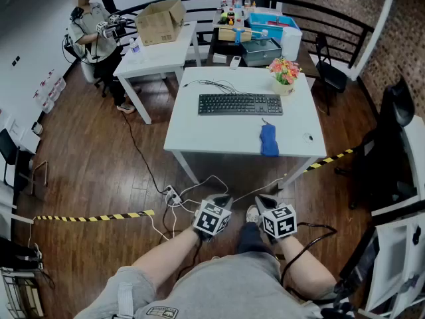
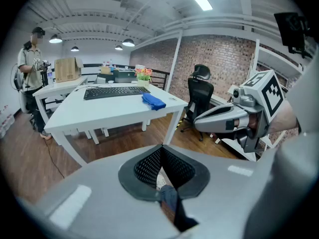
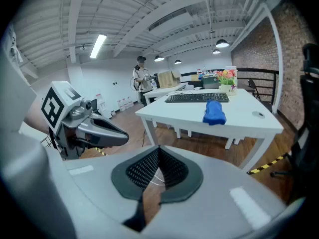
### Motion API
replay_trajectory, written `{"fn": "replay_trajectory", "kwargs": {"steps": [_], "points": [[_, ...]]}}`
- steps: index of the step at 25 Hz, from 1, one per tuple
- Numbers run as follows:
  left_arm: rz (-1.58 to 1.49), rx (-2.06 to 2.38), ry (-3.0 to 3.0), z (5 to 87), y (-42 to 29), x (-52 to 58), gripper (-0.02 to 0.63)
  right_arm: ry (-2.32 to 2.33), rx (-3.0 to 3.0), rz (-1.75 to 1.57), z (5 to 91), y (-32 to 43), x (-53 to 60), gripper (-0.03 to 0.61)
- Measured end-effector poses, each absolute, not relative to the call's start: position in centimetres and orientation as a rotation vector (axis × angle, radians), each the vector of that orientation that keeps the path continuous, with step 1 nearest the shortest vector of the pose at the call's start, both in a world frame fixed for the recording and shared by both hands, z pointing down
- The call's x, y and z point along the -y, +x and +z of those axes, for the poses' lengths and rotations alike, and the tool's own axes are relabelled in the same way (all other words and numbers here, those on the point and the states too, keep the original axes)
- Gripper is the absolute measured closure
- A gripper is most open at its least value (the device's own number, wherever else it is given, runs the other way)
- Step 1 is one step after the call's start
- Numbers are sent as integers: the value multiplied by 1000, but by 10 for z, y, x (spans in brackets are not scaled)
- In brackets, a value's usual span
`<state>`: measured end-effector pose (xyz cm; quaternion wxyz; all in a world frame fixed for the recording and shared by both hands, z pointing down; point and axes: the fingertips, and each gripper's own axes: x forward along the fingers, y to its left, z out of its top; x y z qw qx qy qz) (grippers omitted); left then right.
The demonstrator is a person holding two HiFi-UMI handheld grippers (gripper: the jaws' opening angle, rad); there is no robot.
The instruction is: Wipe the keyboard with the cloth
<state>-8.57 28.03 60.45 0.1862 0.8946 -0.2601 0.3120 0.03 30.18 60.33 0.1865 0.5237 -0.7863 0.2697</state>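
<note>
A black keyboard (image 1: 240, 104) lies across the far half of the white table (image 1: 199, 135). The blue cloth (image 1: 269, 140) sits crumpled near the table's front edge, to the right of the middle. The keyboard (image 2: 116, 91) and cloth (image 2: 153, 101) also show in the left gripper view, and again as keyboard (image 3: 197, 97) and cloth (image 3: 214, 112) in the right gripper view. My left gripper (image 1: 222, 199) and right gripper (image 1: 261, 201) are side by side low over the floor, well short of the table. Both are shut with nothing between their jaws.
A flower pot (image 1: 284, 73) and a small round object (image 1: 308, 137) are on the table. Cables and a power strip (image 1: 172, 195) lie on the floor under its front edge. Striped tape (image 1: 93, 216) runs along the floor. A black chair (image 1: 392, 111) stands to the right. A person (image 1: 89, 32) stands by a second table with a cardboard box (image 1: 159, 22).
</note>
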Motion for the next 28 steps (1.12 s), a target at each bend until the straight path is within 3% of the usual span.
{"fn": "replay_trajectory", "kwargs": {"steps": [13,25,26,28], "points": [[901,856,2485,598,32,-116,620,1458,2257,712,582,117,-127,572],[912,870,2451,603,63,-39,620,1455,2145,793,605,157,-60,569],[913,854,2455,604,65,-35,620,1451,2126,809,609,156,-59,561],[922,810,2466,607,70,-28,620,1448,2088,842,616,156,-56,483]]}}
